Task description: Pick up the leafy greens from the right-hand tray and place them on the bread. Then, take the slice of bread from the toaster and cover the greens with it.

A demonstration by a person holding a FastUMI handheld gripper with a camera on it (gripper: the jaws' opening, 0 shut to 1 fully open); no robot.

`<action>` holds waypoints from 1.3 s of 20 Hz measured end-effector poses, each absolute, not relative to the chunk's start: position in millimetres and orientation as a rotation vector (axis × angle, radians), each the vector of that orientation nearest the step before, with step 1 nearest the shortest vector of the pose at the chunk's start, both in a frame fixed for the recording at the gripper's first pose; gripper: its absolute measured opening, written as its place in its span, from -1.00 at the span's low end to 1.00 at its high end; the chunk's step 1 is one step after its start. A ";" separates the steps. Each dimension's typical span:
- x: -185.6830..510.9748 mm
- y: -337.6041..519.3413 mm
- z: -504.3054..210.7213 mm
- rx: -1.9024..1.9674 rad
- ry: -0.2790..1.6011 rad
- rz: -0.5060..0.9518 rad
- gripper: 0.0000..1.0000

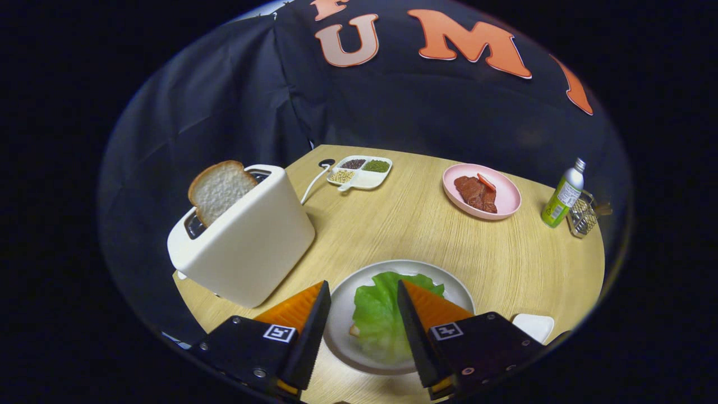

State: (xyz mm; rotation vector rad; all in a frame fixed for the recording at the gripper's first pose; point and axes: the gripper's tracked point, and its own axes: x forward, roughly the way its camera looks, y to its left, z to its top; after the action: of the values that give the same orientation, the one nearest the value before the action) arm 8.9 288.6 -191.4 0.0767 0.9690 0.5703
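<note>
A big green lettuce leaf (377,314) lies flat on a round grey plate (342,314), covering the bread (355,330), which peeks out as a small pale corner. A white bread slice (220,189) stands up, tilted, in the white toaster (247,241) nearby.

We see our gripper (363,292): two orange wedge fingers (294,308), black toothed edges, black blocks, silver screws, square black-white marker stickers.

Green leafy greens (377,317) on grey plate (342,320), white toaster (247,247), pink plate (505,193), pale wood-grain table (404,230), orange-and-black gripper (362,292)
</note>
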 end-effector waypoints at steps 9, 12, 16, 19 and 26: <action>9.5 344.7 -103.7 0.054 0.944 0.677 0.81; 12.5 375.0 -80.6 0.059 0.961 0.706 0.81; 16.6 416.2 -60.4 0.066 0.984 0.748 0.82; 22.8 438.8 -60.0 0.059 1.022 0.751 0.81; 33.7 470.8 -79.5 0.042 1.136 0.711 0.74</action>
State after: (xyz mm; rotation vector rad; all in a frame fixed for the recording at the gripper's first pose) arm 33.7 470.8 -79.5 0.0419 1.1357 0.7114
